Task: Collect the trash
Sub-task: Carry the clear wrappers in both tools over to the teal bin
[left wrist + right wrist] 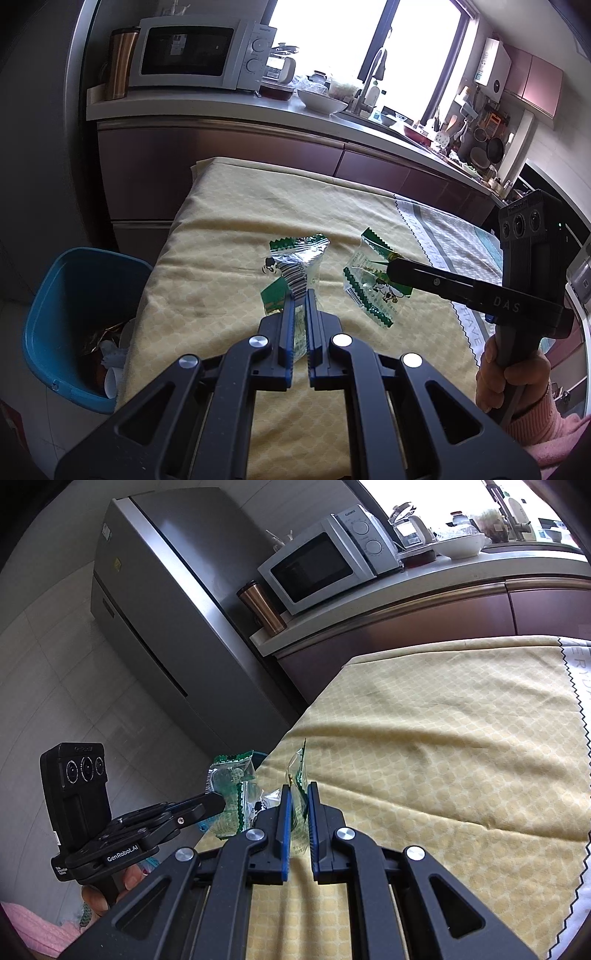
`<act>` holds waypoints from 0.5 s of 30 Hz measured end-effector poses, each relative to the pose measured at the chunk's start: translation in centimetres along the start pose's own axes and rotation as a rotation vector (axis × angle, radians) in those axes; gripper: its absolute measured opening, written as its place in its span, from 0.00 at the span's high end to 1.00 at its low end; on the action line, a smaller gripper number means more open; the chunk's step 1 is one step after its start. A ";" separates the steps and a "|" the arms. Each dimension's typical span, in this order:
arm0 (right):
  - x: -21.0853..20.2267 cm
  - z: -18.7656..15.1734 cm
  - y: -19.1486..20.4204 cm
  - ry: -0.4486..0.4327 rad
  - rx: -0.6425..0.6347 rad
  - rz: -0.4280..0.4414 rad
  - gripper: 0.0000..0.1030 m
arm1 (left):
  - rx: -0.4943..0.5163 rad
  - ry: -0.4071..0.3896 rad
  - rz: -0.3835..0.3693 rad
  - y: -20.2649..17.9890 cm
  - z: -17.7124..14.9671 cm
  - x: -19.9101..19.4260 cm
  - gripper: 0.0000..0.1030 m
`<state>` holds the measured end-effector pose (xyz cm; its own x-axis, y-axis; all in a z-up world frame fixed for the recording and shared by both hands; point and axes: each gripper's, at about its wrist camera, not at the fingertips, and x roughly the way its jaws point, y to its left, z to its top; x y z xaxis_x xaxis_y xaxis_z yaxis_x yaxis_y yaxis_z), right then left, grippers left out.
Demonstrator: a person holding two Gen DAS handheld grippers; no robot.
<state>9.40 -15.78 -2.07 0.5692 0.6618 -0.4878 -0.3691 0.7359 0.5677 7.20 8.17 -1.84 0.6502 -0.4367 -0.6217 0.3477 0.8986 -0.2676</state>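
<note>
A clear snack wrapper with green zigzag edges and a barcode (295,254) stands up from between the fingers of my left gripper (301,293), which is shut on its lower end. To its right a second clear green-edged wrapper (365,291) hangs from the tip of my right gripper (389,271), also shut on it. In the right wrist view that wrapper (298,764) sticks up between the blue pads of the right gripper (298,788). The left gripper (216,805) holds its wrapper (231,775) near the table's left edge. A blue bin (74,280) with trash inside stands on the floor left of the table.
A yellow patterned cloth (240,206) covers the table. Behind it runs a kitchen counter with a white microwave (199,51), a copper tumbler (122,62), a white bowl (321,101) and a sink. A grey fridge (155,602) stands at the left. A hand (506,373) in a pink sleeve grips the right handle.
</note>
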 end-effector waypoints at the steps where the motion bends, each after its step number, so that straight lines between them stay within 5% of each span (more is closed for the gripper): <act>1: 0.0 0.0 0.0 0.001 -0.001 0.003 0.93 | -0.001 -0.001 0.001 0.0 0.0 -0.1 0.94; 15: 0.4 0.3 0.3 0.011 -0.011 0.020 0.93 | -0.014 -0.009 0.014 0.7 0.0 -0.5 0.94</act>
<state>9.74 -15.36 -1.92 0.5533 0.6778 -0.4842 -0.3886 0.7242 0.5697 7.08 9.01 -1.69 0.6611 -0.4243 -0.6189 0.3289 0.9052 -0.2693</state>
